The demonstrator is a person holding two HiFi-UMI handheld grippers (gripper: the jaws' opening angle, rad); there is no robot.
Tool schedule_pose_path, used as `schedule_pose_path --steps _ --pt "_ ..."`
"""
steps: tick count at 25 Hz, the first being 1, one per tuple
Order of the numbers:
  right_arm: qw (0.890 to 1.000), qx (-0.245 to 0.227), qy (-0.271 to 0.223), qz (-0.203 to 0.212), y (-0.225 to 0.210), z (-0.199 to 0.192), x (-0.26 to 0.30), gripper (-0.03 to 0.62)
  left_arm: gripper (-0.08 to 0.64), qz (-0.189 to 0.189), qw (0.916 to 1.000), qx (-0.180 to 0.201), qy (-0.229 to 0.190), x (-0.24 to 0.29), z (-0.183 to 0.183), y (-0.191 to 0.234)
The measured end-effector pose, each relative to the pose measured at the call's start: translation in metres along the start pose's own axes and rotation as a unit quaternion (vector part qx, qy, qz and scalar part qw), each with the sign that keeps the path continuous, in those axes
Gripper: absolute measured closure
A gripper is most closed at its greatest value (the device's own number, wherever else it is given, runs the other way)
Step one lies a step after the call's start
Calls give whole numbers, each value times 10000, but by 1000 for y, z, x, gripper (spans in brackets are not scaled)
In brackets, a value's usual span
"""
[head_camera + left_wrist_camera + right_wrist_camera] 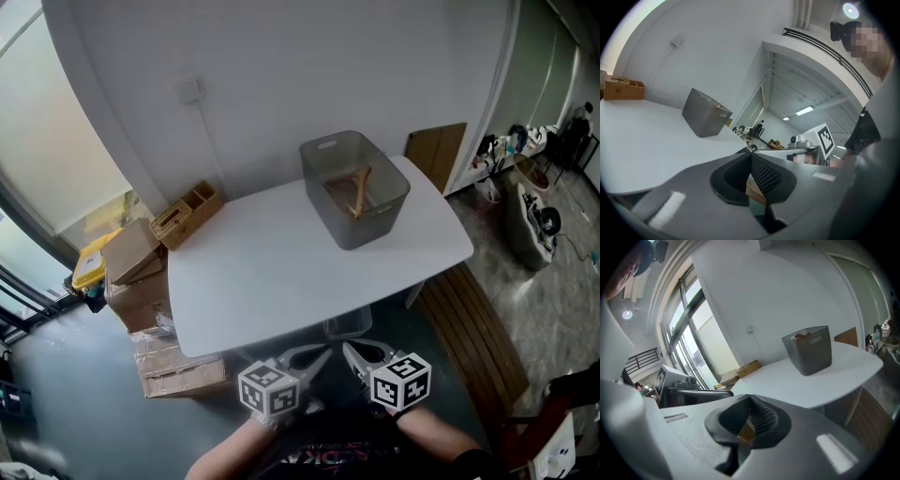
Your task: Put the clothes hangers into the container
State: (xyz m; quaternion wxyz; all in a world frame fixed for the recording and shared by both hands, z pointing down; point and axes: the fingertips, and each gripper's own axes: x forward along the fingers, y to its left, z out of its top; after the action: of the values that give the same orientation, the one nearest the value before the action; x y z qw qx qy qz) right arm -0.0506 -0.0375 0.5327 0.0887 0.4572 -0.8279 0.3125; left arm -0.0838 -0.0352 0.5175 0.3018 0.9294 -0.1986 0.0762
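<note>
A grey see-through container stands at the far right of the white table, with wooden clothes hangers lying inside it. Both grippers hang low, in front of the table's near edge and close to the person's body, well away from the container. The left gripper is shut with nothing between its jaws, and the right gripper beside it is shut and empty too. The left gripper view has the left gripper in front and the container far across the table. Past the right gripper, the right gripper view shows the container.
A wicker basket sits off the table's far left corner above stacked cardboard boxes. A slatted wooden bench runs along the floor at the right. A wooden board leans on the wall behind the container.
</note>
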Motion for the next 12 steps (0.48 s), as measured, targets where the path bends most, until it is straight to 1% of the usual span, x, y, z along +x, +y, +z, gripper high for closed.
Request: schedule_pose_path --steps 5,12 --pt "10000 13 15 -3 -3 -1 1 591 555 -25 10000 40 20 4 0 -1" --pt "10000 8 39 -2 -5 -1 -1 591 555 -43 10000 -14 31 6 -1 -2"
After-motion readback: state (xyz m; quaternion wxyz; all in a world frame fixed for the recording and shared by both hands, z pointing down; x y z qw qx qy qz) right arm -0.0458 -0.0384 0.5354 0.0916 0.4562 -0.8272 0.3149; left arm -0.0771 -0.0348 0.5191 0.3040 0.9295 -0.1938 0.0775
